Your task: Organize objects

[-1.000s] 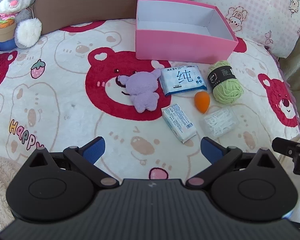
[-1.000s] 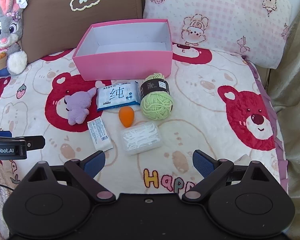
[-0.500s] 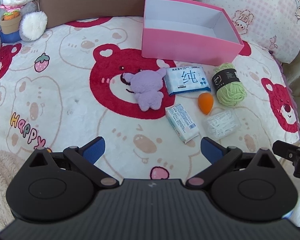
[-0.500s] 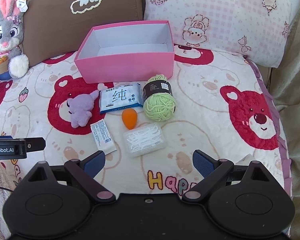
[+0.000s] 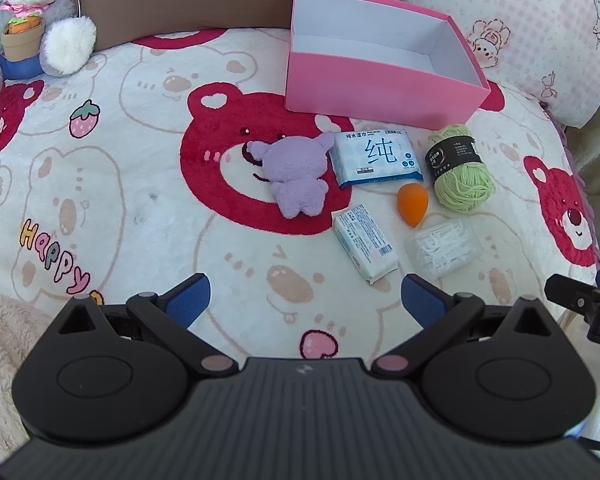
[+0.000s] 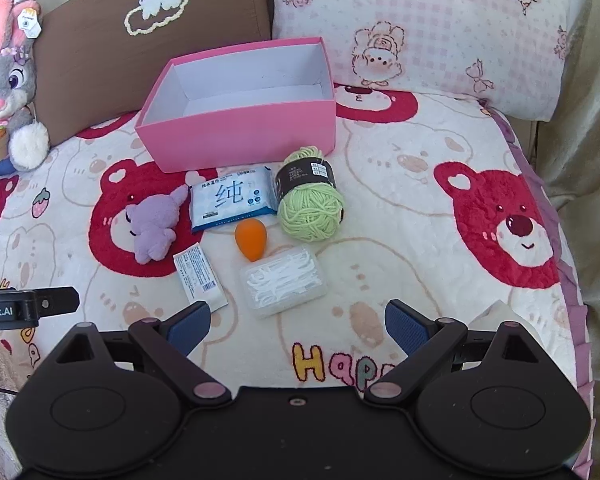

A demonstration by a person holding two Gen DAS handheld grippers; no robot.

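Fingers of left gripper [image 5: 305, 298] and right gripper [image 6: 298, 322] released, empty; pink box [image 6: 244, 142] at 12 o'clock, floss case [image 6: 284, 280] nearest, bare blanket [image 6: 412, 240] at 2 o'clock.

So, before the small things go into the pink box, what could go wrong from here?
1. The items lie close together: closing on the orange sponge may nudge the floss pick box or the wet wipes pack.
2. The green yarn ball is round and could roll on the soft blanket.
3. The pink box looks light; bumping its wall may shift it.
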